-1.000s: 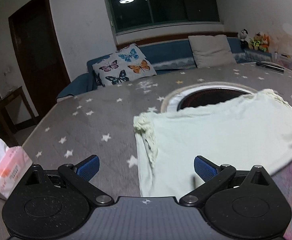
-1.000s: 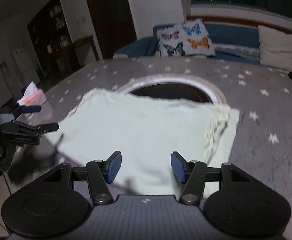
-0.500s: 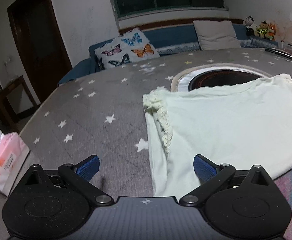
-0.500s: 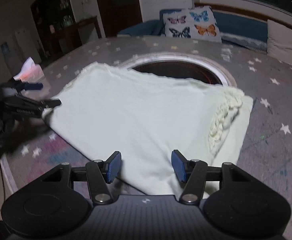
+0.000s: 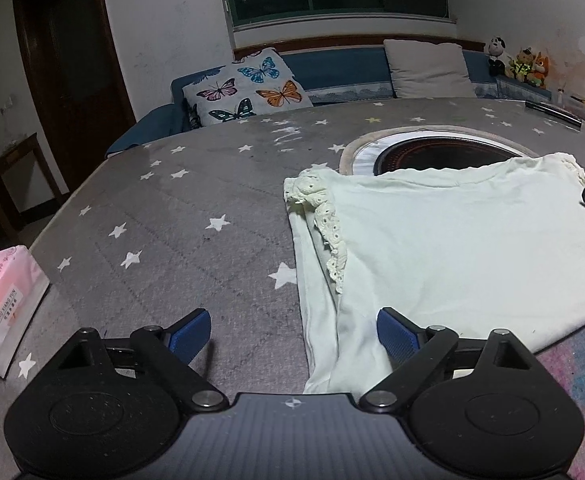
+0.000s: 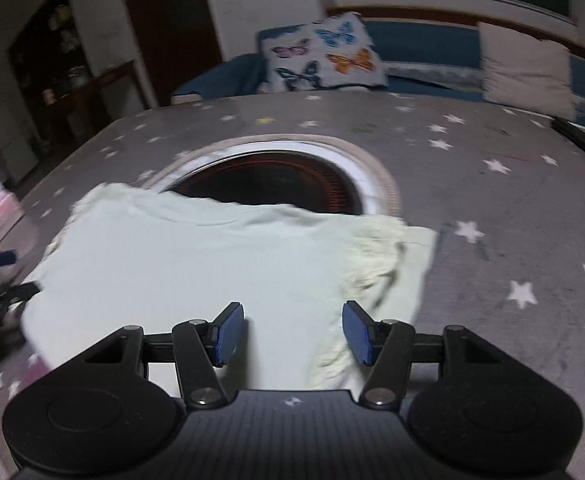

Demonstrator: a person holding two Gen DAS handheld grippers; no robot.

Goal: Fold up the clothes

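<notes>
Left wrist view has the left tool (image 5: 288, 330) open, jaws just narrowing around the near edge of the pale shirt (image 5: 452, 240) lying flat on the starry surface (image 5: 172, 220), right tool (image 6: 290, 332) open above its other side, so next is probably pinching both hem corners.

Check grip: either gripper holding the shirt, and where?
Nothing held. Left gripper jaws, just closing a little, stand open over the shirt edge; right gripper open above it.

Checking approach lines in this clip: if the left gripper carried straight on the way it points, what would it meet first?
Most likely the pale shirt's folded left edge; the left gripper, open, points down at it, the star-patterned cloth beside.
</notes>
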